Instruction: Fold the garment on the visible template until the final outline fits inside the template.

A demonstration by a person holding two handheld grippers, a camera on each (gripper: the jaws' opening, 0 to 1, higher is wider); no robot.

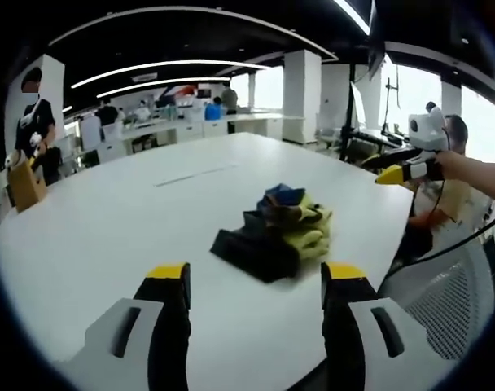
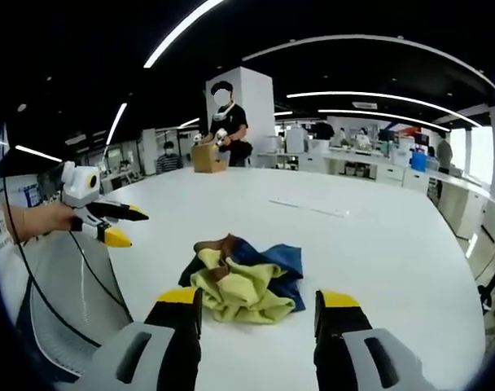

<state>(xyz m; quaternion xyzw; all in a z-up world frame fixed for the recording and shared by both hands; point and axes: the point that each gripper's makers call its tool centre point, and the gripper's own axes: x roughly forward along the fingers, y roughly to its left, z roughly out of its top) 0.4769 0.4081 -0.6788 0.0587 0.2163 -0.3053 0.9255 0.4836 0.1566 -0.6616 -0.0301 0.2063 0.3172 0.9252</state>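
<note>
Broadly, white counter (image 1: 109, 236) carries everything, wide bare surface on all sides; faint line marks farther out on it, possibly the template, cannot tell. Garment (image 2: 243, 281) lies crumpled in a loose heap, yellow, blue and dark layers bunched, near the counter's near edge in the right gripper view; not spread, so judged folding not begun. Left hand-held gripper (image 1: 254, 285) low, aimed at garment (image 1: 276, 232), jaws apart, nothing between them. Right hand-held gripper (image 2: 258, 314) likewise jaws apart and empty, just short of the heap. Both approach from opposite sides, probably to pick up separate edges and spread the cloth. Ample room inward; near edge is close, cloth could slide off
</note>
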